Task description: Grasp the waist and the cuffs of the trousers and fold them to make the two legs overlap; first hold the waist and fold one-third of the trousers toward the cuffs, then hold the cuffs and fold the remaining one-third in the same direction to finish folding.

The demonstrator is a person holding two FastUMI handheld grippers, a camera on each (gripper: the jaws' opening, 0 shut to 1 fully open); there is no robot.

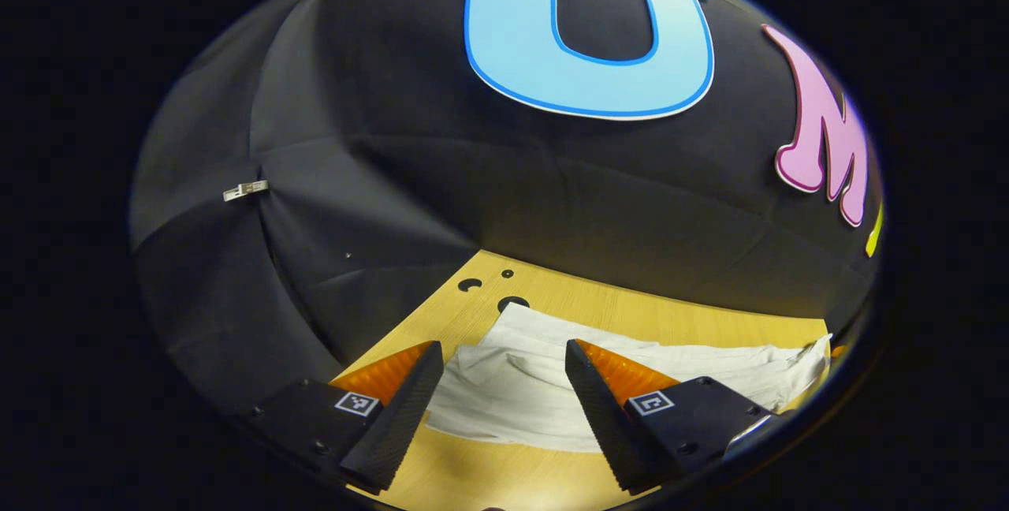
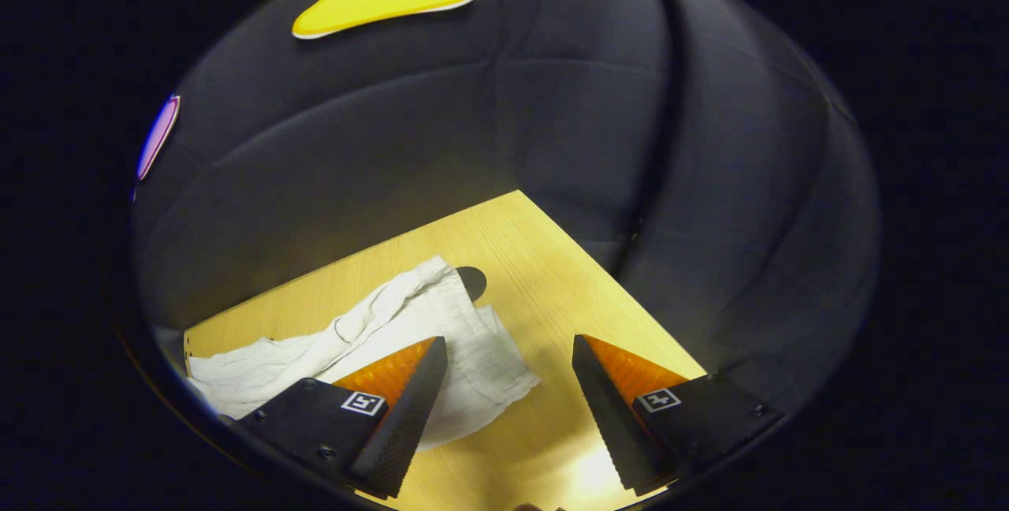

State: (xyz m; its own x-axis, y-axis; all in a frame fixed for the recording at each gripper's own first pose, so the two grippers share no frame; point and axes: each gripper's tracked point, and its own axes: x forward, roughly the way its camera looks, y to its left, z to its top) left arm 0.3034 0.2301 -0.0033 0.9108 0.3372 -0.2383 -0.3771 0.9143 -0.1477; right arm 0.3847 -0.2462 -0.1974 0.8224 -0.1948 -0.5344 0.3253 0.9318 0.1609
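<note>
Left gripper view: table holes (image 1: 512, 303) by trousers (image 1: 520, 389).

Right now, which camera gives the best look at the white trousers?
The left gripper view: the trousers lie spread across the wooden table, straight ahead between the open jaws. The right gripper view shows them off to one side, bunched, partly hidden behind one finger.

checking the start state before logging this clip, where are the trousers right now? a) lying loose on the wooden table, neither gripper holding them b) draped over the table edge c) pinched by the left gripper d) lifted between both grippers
a: the white trousers lie rumpled on the wooden table, and both the left gripper and the right gripper hang above them with jaws wide apart, pressing on nothing.
</note>
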